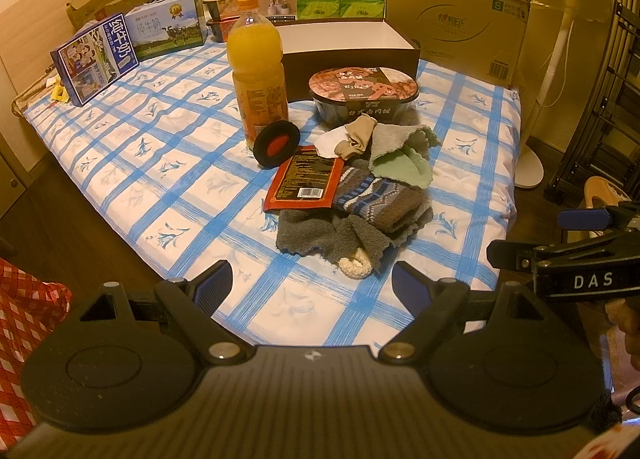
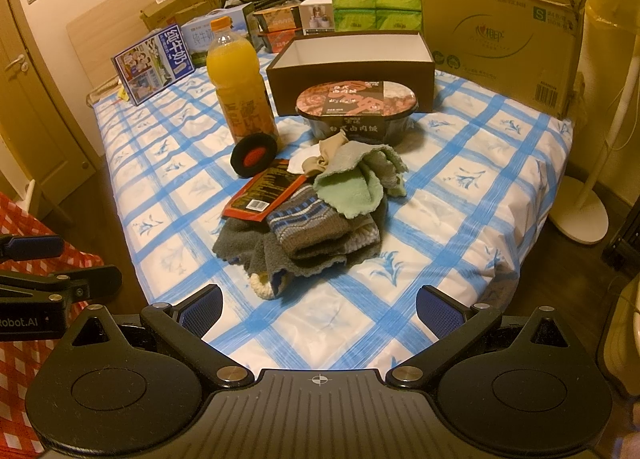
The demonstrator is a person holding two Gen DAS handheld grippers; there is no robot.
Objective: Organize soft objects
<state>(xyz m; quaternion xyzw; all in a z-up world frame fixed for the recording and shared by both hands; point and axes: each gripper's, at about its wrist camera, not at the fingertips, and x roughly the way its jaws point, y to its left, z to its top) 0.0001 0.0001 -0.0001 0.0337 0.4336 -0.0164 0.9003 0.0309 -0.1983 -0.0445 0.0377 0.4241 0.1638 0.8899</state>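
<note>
Socks and cloths sit in one loose heap near the middle of the bed point(image 2: 500, 163), and I read that heap as the work ahead of me: a striped sock point(image 2: 308, 225) on top of a grey towel point(image 2: 248, 245), a green cloth point(image 2: 352, 187) draped over its far end, and a beige sock point(image 2: 324, 157) tucked behind. A red snack packet point(image 2: 266, 189) leans across the pile's left edge, touching the striped sock, so it will need to come off or be worked around. The open brown box point(image 2: 352, 59) stands just behind the noodle bowl point(image 2: 358, 107), mouth up and nothing showing inside, which I take as the place meant for the soft things. I hold my left gripper point(image 1: 312, 283) and right gripper point(image 2: 318, 307) side by side at the near edge, both with jaws spread wide and nothing between them, short of the heap. The juice bottle point(image 2: 240, 83) stands upright near the route to the box, so I would carry high past it.
</note>
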